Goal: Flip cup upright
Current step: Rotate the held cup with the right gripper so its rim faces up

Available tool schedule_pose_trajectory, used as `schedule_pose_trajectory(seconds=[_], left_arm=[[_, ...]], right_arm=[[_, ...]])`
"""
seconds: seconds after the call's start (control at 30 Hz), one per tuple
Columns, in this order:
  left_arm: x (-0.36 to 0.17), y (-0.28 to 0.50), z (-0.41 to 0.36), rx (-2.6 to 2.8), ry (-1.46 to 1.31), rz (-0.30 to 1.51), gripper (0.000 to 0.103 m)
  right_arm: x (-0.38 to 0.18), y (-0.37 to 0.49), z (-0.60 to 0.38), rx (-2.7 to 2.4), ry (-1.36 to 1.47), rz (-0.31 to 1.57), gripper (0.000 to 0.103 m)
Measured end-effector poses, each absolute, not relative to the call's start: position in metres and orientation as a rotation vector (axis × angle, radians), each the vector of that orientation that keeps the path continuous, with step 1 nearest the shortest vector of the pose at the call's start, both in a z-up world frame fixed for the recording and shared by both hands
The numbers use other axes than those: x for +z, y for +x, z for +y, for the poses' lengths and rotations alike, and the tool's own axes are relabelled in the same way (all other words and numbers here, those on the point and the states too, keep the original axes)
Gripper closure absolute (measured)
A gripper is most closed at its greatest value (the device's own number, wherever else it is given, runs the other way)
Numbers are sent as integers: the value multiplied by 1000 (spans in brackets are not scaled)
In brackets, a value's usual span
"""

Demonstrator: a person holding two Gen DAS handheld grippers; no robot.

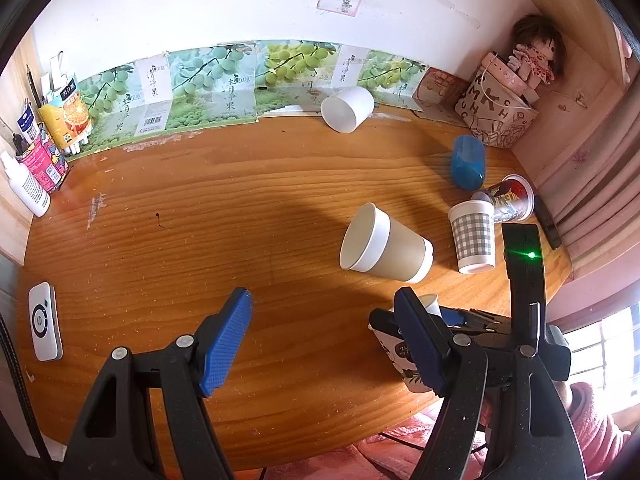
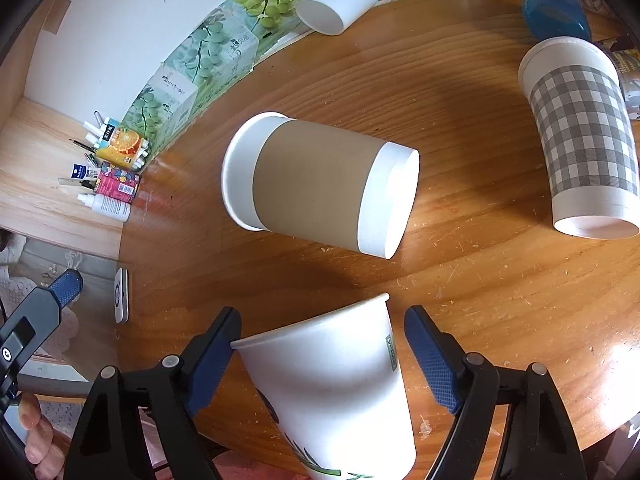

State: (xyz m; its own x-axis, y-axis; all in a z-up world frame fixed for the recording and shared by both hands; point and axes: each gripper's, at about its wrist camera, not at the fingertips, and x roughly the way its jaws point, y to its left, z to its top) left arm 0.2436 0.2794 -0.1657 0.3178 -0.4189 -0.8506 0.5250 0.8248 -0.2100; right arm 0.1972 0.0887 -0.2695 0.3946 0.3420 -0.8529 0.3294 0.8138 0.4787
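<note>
**Cups on wooden table, R gripper straddling white paper cup**

We note R gripper (image 2: 322,354) w/ blue pads spread wide, one on each side of a white paper cup (image 2: 332,384) w/ a green leaf print. L-hand pad sits right at the cup's rim; R-hand pad stands clear of the wall w/ a visible gap, so no pinch yet. Cup leans w/ its rim away from the camera; we can't tell whether it rests on the table (image 2: 460,300) or is lifted.

L gripper (image 1: 324,340) hovers above bare wood near the front edge, fingers wide apart, nothing between them. In L wrist view the R gripper (image 1: 448,320) shows beside it, w/ the printed cup partly hidden behind the L gripper's own pad.

Other cups:
- brown-sleeved cup (image 2: 320,184) lying on its side mid-table, just beyond the R gripper
- grey checked cup (image 2: 580,140) mouth-down, to the right
- blue cup (image 1: 468,162) near the right back
- plain white cup (image 1: 347,109) on its side against the grape-print cartons (image 1: 208,84)
- printed red cup (image 1: 510,198) on its side behind the checked one

White remote-like device (image 1: 44,322) at the left table edge
</note>
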Motion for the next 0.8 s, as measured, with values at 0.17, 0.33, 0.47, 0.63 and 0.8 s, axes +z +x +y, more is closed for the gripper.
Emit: schedule_pose_trajectory(seconds=[0.17, 0.33, 0.47, 0.63, 0.8], left_arm=[[-163, 249, 279, -634, 91, 1073, 26], [-157, 251, 276, -645, 81, 1055, 26], [-152, 252, 273, -660, 75, 1038, 26], [-146, 249, 268, -676, 87, 1011, 26], [-137, 243, 261, -704, 122, 967, 26]], right_arm=[[-265, 202, 88, 12, 631, 1201, 29], [-252, 199, 84, 14, 600, 1171, 29], [-238, 193, 82, 5, 562, 1131, 29], [-224, 185, 75, 0, 546, 1068, 29], [-211, 180, 66, -23, 520, 1014, 29]])
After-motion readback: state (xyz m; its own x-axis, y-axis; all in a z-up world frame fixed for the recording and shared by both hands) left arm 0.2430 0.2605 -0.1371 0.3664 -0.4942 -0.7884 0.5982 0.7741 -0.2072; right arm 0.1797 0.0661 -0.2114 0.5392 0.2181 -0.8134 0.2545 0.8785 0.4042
